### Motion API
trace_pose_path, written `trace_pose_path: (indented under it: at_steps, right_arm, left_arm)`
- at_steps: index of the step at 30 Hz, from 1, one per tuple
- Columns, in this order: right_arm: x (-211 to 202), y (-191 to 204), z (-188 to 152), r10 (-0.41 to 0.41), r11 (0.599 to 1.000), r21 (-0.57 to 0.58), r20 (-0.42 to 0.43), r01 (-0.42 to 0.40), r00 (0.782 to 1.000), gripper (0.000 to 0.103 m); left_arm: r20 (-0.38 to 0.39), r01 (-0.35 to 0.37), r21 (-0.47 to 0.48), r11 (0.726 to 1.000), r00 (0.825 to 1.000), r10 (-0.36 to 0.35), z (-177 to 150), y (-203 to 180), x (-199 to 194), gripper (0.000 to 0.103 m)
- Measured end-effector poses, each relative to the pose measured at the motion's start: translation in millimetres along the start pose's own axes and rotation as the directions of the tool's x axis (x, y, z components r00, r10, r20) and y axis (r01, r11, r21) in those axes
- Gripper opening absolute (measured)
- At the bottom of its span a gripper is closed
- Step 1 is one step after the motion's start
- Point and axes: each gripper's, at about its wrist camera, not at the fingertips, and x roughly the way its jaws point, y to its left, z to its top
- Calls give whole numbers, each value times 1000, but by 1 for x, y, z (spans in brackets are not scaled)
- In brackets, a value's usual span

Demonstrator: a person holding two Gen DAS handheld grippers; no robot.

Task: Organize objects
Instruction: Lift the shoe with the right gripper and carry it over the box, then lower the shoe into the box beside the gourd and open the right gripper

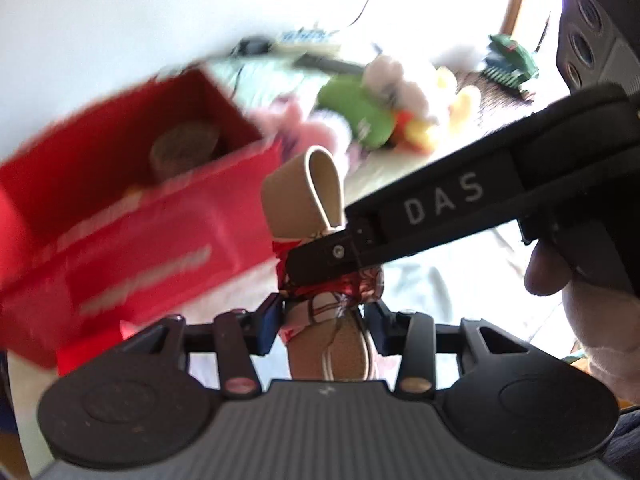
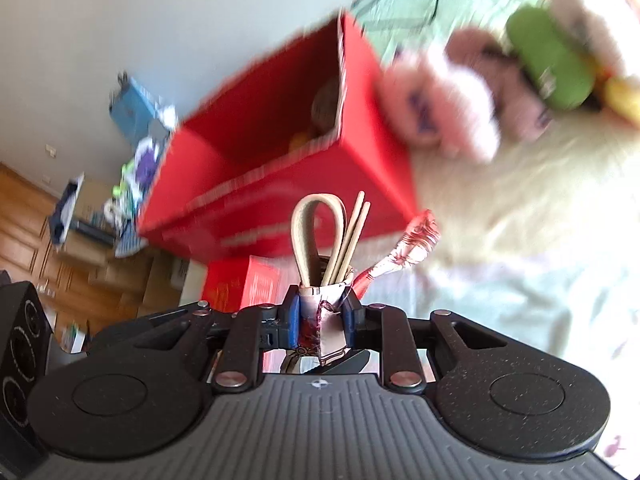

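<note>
While both grip one pouch (image 2: 324,312) | left tool (image 1: 324,316) pinching | right tool (image 2: 322,316) pinching

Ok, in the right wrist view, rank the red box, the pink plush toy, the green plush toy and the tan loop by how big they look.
1. red box, clearly the largest.
2. pink plush toy.
3. green plush toy.
4. tan loop, smallest on screen, though it sits nearest the camera, so it is really smaller still.
The blur softens the plush outlines.

White "DAS" on right hand-held gripper (image 1: 320,258); box print unreadable
</note>
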Motion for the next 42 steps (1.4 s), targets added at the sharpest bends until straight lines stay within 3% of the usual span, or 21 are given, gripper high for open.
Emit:
trace_pose_path:
  at_steps: [9, 12, 19, 26, 31, 37, 42]
  right_arm:
    - [-27, 34, 41, 11, 998, -61, 190, 0, 982, 23]
    - [-20, 46, 57, 29, 996, -90, 207, -11, 978, 23]
    - [28, 89, 91, 95, 982, -179, 168, -64, 981, 23]
    - [96, 117, 117, 92, 976, -200, 46, -81, 995, 23]
    - [142, 123, 123, 63, 977, -199, -56, -73, 996, 22]
    - [189, 120, 126, 6, 978, -205, -207, -49, 978, 22]
    - [214, 120, 130, -77, 972, -236, -282, 9, 956, 22]
  left_arm:
    - [174, 22, 41, 999, 984, -28, 43, 23, -35, 43]
    - [208, -13, 34, 999, 978, 6, 59, 33, -36, 43]
    - [233, -90, -28, 996, 968, 94, 56, 91, -50, 43]
    - [146, -159, -98, 982, 974, 172, 40, 149, -32, 43]
    - [59, -172, -142, 975, 982, 182, 35, 184, -11, 43]
    - [-70, -151, -181, 972, 988, 141, 26, 200, 21, 42]
    - [-141, -165, -160, 973, 980, 143, 30, 197, 40, 42]
